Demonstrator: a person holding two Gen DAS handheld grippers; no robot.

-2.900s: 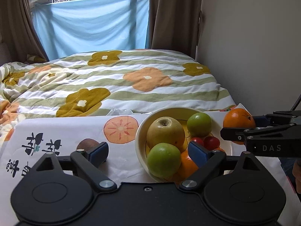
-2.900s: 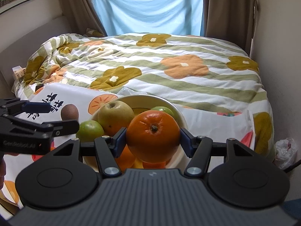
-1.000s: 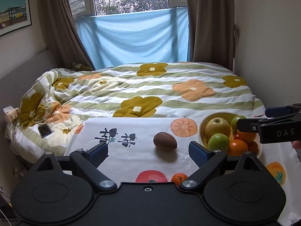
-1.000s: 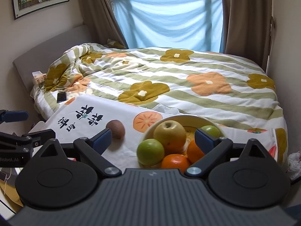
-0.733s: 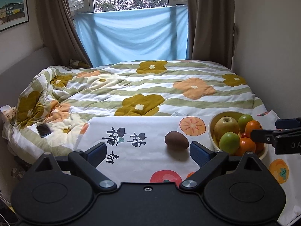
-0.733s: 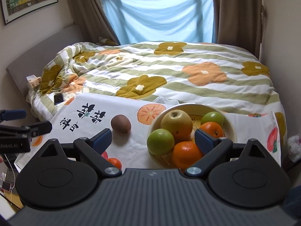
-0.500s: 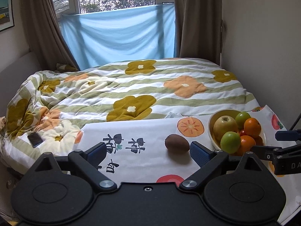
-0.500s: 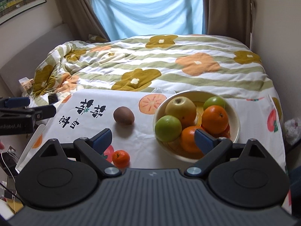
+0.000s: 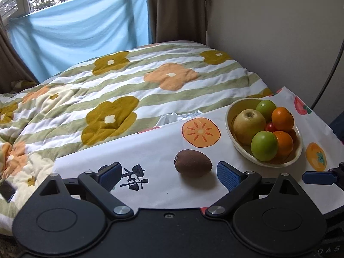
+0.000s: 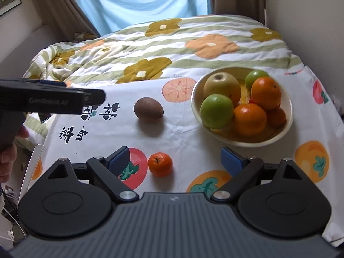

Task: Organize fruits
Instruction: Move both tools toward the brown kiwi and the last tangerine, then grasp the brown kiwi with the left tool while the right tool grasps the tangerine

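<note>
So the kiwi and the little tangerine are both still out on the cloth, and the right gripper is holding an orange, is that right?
Not quite: the right gripper is open and holds nothing, as the right wrist view shows. The kiwi and the little tangerine do both lie out on the cloth.

Around the kiwi (image 10: 148, 108) you have bare tablecloth (image 10: 185, 142) on every side, so your open right gripper (image 10: 175, 161) can come at it from the near side, where only the small tangerine (image 10: 160, 164) sits, already between the spread fingers. To the kiwi's right the bowl (image 10: 286, 129) stands near, heaped with fruit above its rim. To the kiwi's left your left gripper (image 10: 101, 96) reaches in above the cloth, closing off that side.
</note>
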